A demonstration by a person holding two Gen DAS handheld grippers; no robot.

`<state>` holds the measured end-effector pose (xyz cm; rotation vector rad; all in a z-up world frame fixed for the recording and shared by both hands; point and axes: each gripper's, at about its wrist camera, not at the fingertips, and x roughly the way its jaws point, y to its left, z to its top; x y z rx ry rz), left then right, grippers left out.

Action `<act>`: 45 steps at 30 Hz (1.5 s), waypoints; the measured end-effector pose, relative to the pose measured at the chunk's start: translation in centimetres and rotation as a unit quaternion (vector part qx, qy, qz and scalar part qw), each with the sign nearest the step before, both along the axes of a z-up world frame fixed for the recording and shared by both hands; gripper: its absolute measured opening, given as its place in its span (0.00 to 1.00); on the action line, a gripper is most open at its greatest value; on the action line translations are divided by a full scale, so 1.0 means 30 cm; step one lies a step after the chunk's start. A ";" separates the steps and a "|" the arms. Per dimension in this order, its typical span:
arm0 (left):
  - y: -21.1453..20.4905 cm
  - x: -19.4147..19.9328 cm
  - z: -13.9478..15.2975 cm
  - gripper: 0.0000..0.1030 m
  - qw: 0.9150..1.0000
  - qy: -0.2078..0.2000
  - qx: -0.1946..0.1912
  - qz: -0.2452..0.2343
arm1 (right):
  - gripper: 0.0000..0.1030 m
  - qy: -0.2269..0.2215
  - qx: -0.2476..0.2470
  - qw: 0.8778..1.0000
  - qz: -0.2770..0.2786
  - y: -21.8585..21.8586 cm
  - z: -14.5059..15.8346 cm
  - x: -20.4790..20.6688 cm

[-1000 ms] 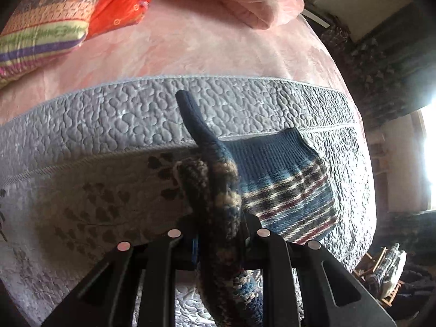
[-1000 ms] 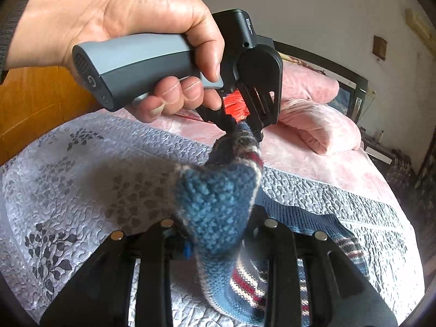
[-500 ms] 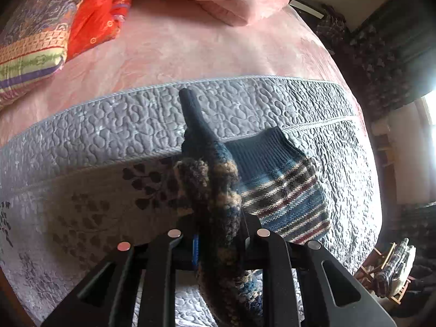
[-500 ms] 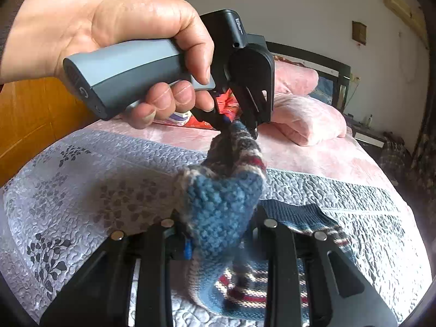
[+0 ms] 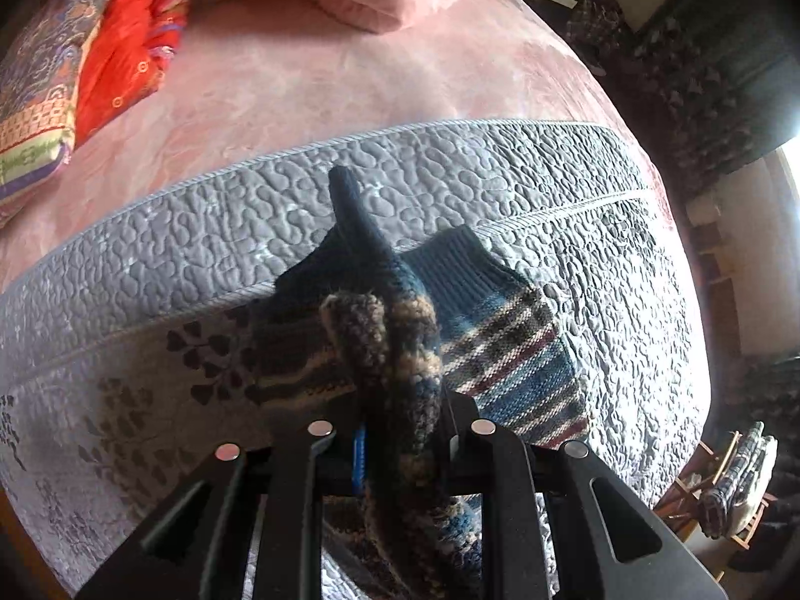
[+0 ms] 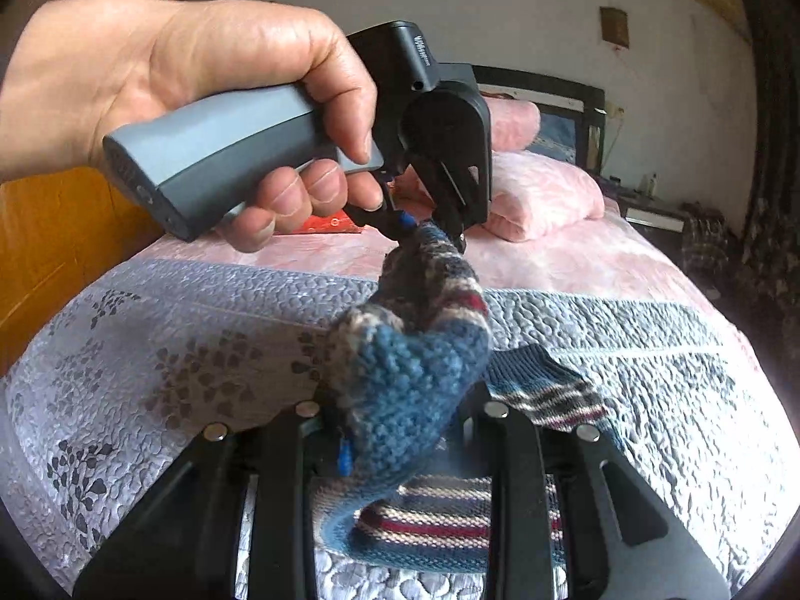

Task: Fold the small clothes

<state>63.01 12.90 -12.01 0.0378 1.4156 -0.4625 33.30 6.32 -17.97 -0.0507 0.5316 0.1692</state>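
A small knitted garment (image 5: 505, 350) in blue with cream, maroon and brown stripes lies partly on the grey quilted bedspread (image 5: 500, 175), its dark ribbed hem farthest from me. My left gripper (image 5: 400, 442) is shut on one bunched edge of the knit. My right gripper (image 6: 400, 425) is shut on another bunched edge of the garment (image 6: 415, 375). In the right wrist view a hand holds the left gripper (image 6: 440, 232) just above, and the knit stretches between the two. Both held edges are lifted off the bed.
A pink blanket (image 5: 325, 75) covers the far half of the bed, with a pink pillow (image 6: 540, 190) and a red and patterned cushion (image 5: 115, 65) at the head. A wooden panel (image 6: 45, 250) stands at the left. Dark furniture (image 5: 700, 65) lines the right side.
Both grippers have come lower and closer to the bedspread with the knit still held. More of the garment now rests on the quilt, spreading to the left.
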 end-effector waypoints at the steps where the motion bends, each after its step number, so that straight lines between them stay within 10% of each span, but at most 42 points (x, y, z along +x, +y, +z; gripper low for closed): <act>1: -0.014 -0.001 -0.005 0.19 1.000 0.000 0.002 -0.001 | 0.25 0.002 0.005 1.000 -0.005 -0.017 -0.005 0.002; 45: -0.526 -0.075 -0.253 0.19 0.999 -0.015 0.035 -0.030 | 0.24 0.074 0.115 0.984 -0.115 -0.462 -0.251 -0.031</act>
